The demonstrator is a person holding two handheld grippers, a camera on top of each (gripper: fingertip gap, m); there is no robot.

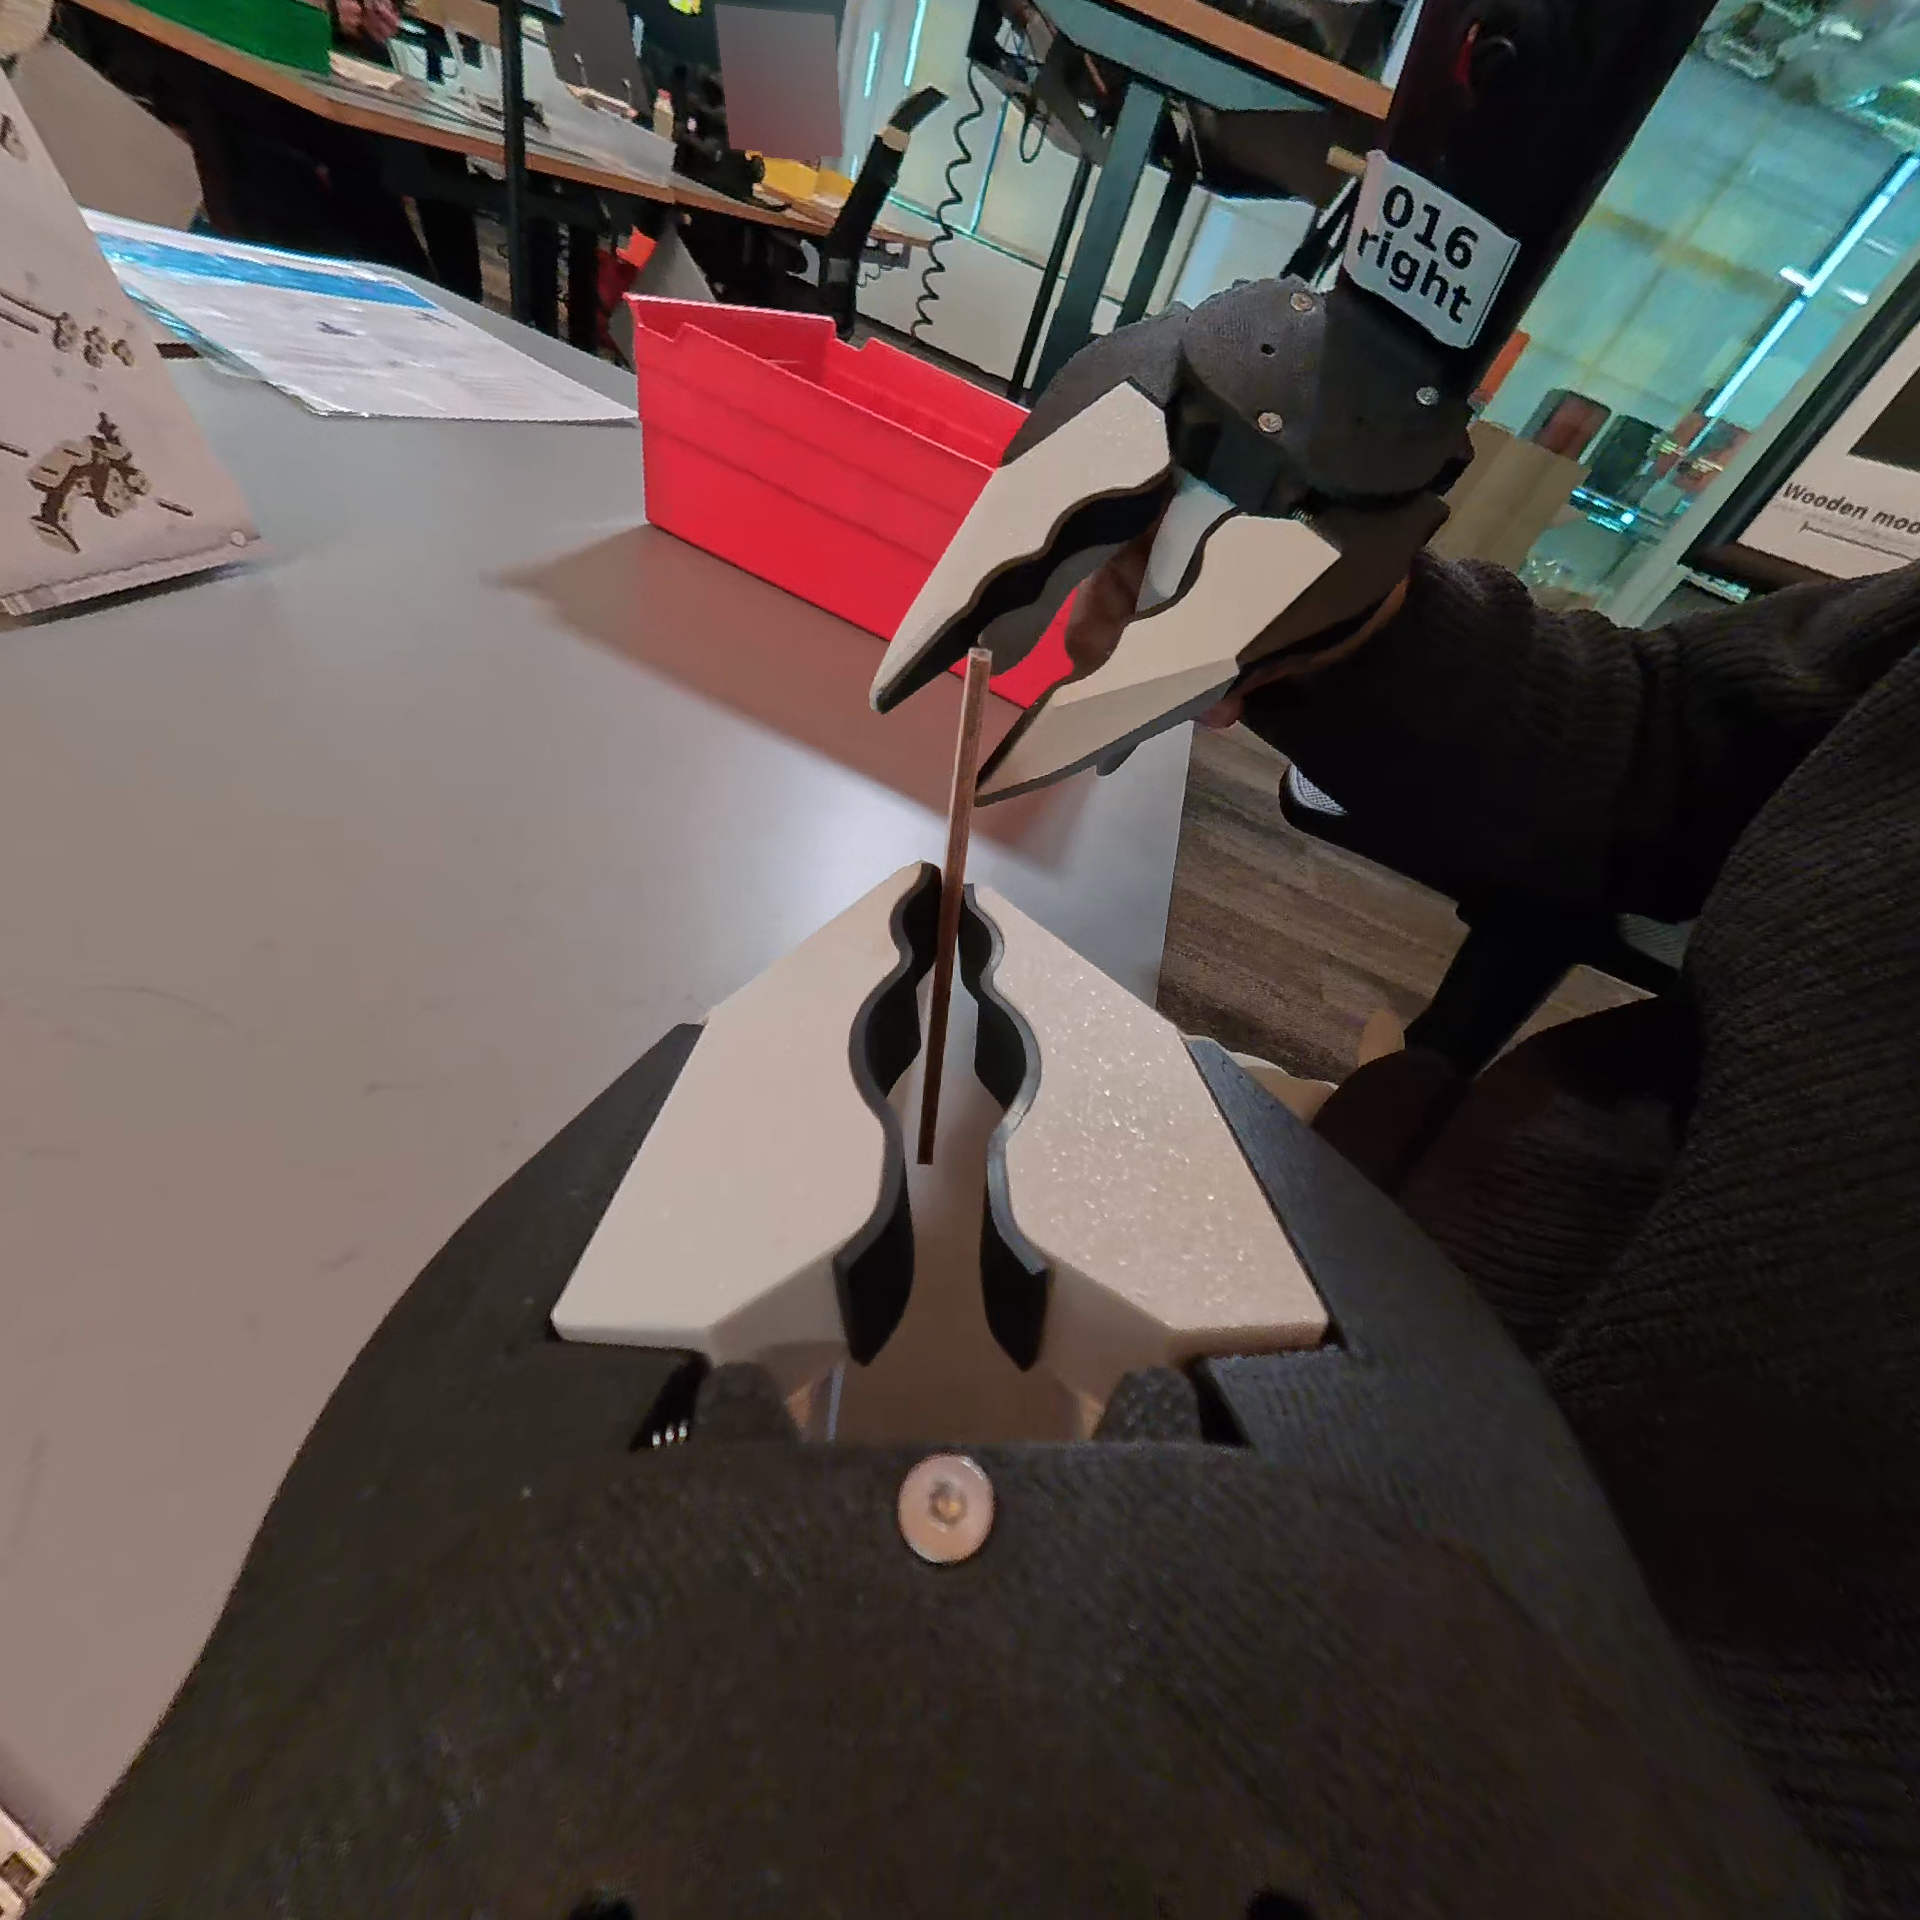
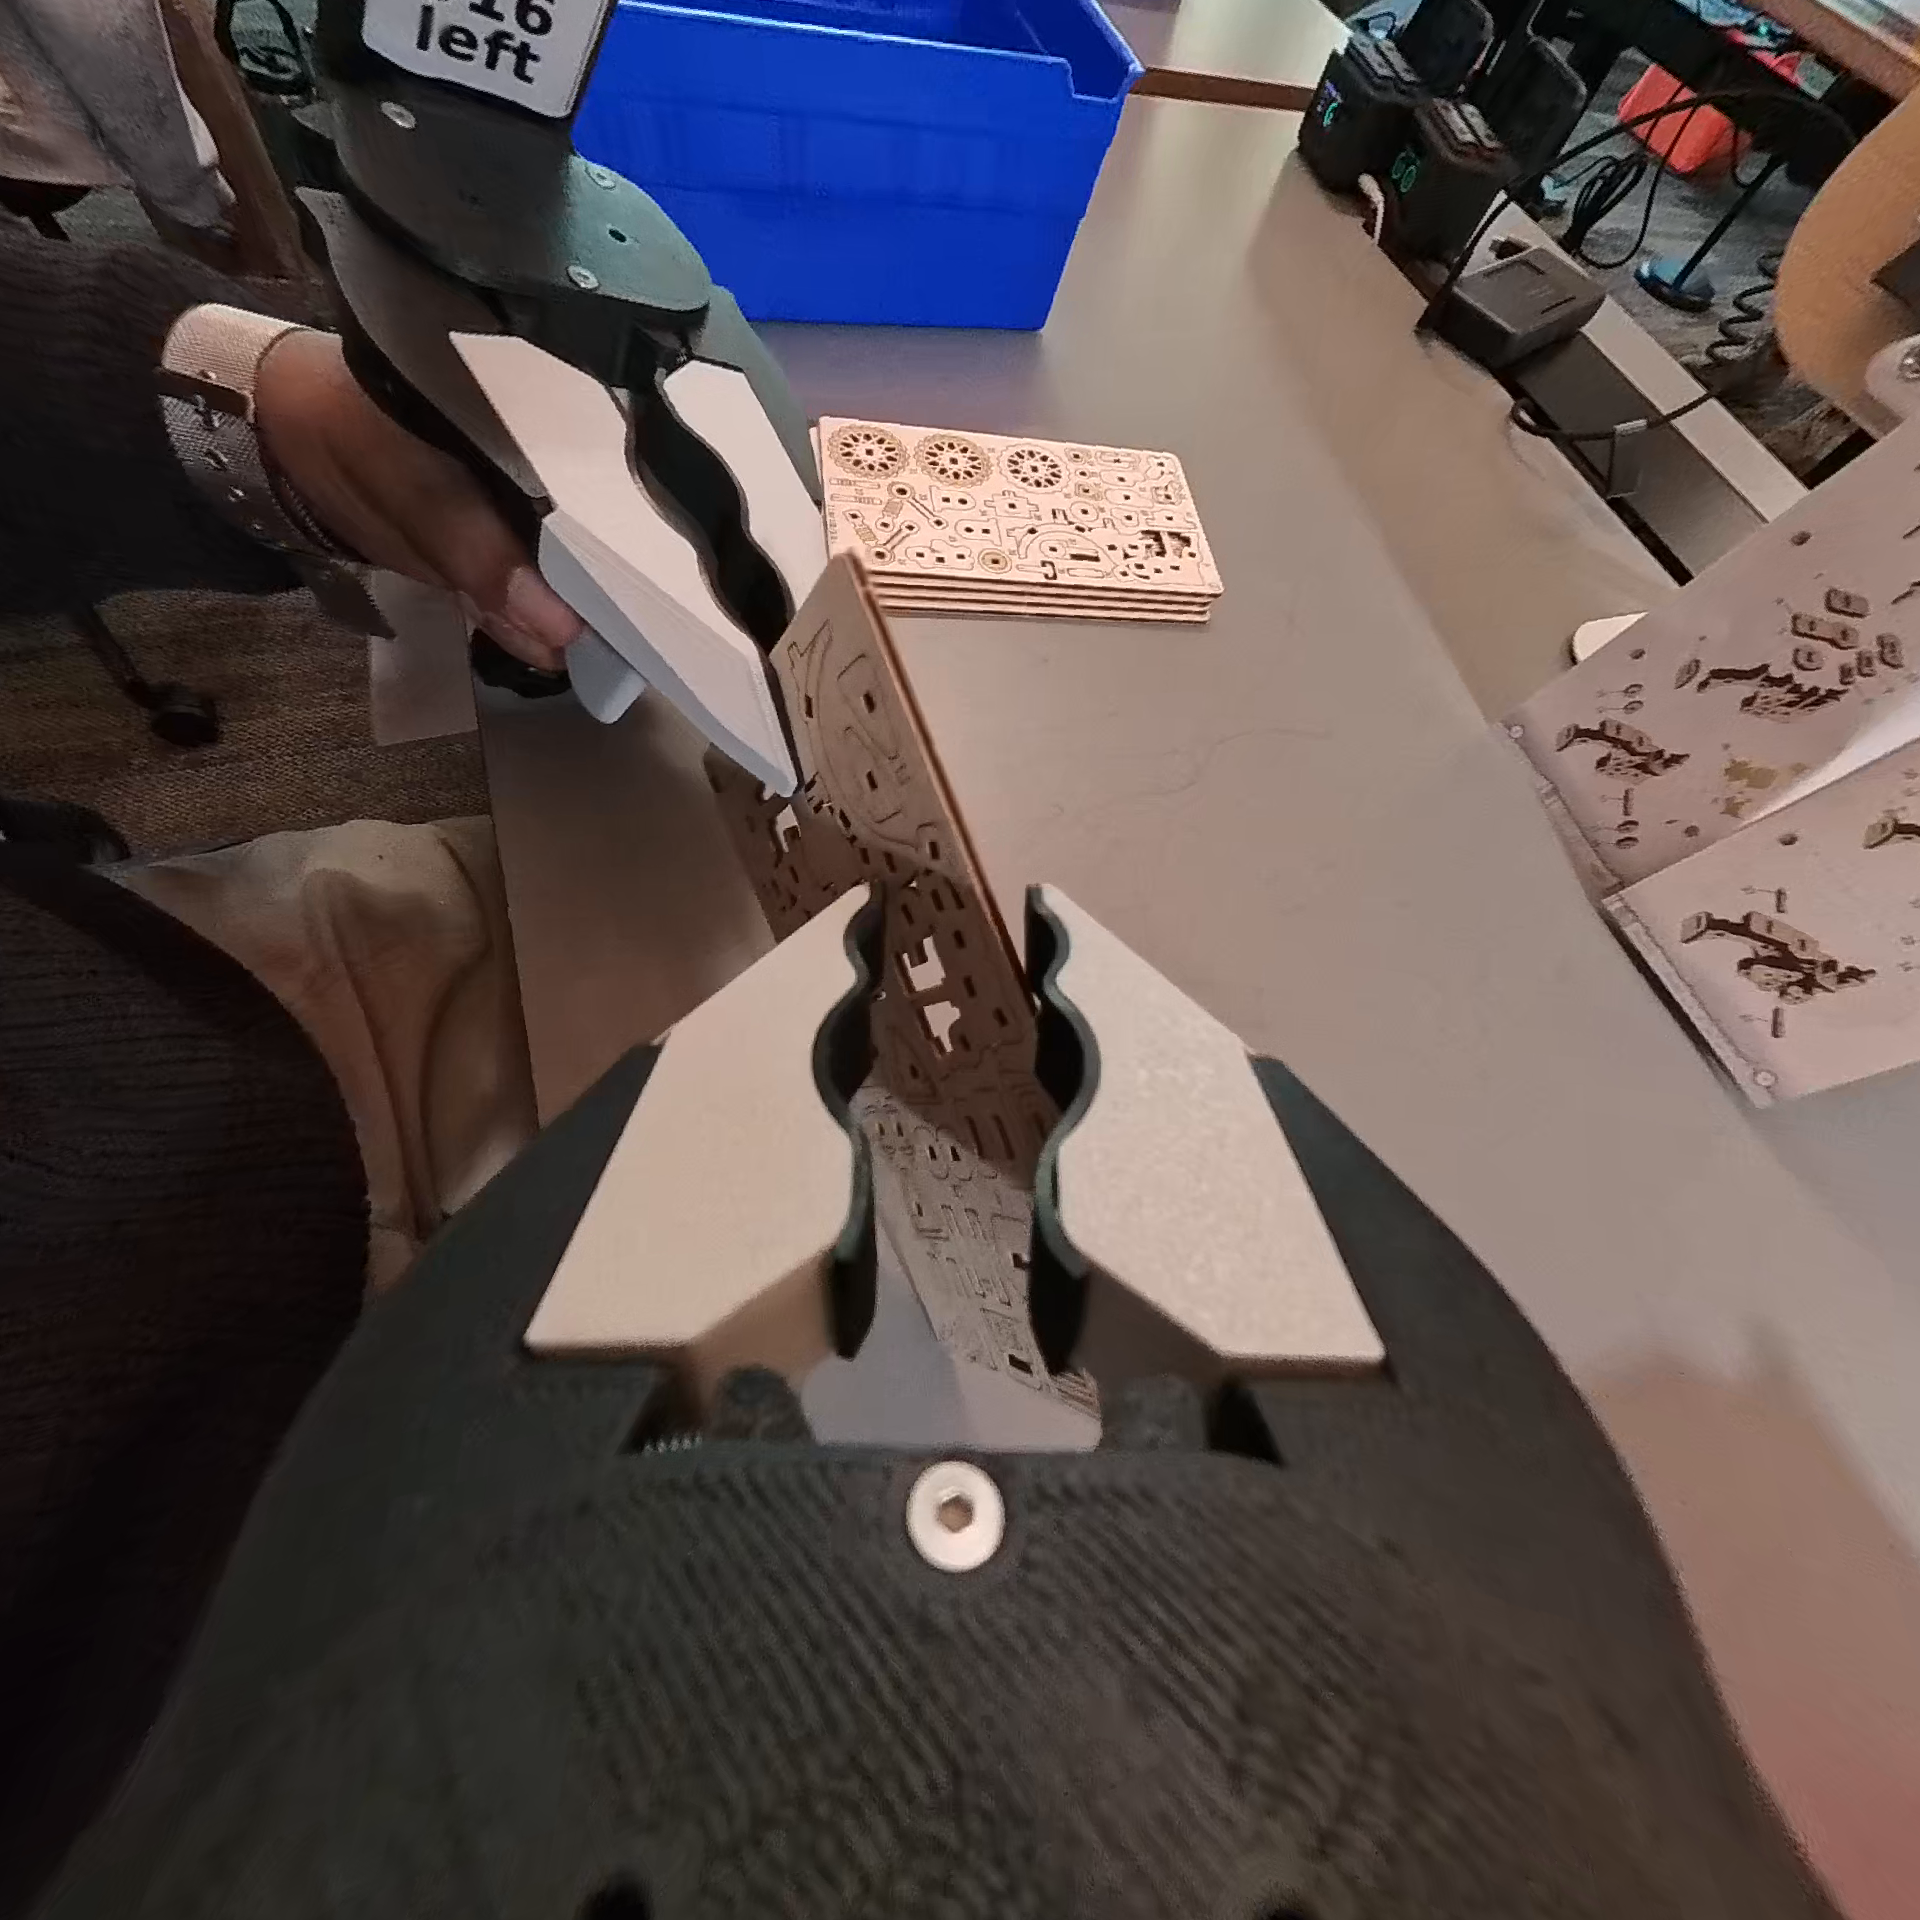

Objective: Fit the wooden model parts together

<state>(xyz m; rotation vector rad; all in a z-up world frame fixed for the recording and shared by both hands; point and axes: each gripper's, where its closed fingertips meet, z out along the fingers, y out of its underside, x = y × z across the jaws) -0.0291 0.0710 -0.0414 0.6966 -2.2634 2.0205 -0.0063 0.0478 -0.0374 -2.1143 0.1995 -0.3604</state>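
Observation:
A thin laser-cut wooden sheet stands edge-on above the grey table. My left gripper is shut on its lower part. In the right wrist view the sheet tilts up between my right gripper's open jaws, against the right pad. My left gripper grips its left edge there. In the left wrist view my right gripper is open, its tips either side of the sheet's top end. A paler sheet part shows lower between the right jaws.
A stack of wooden part sheets lies on the table beyond the grippers. A blue bin and a red bin stand farther back. An instruction booklet lies to the right. The table edge is close. One gripper's finger ends stand about 4 cm off the other's.

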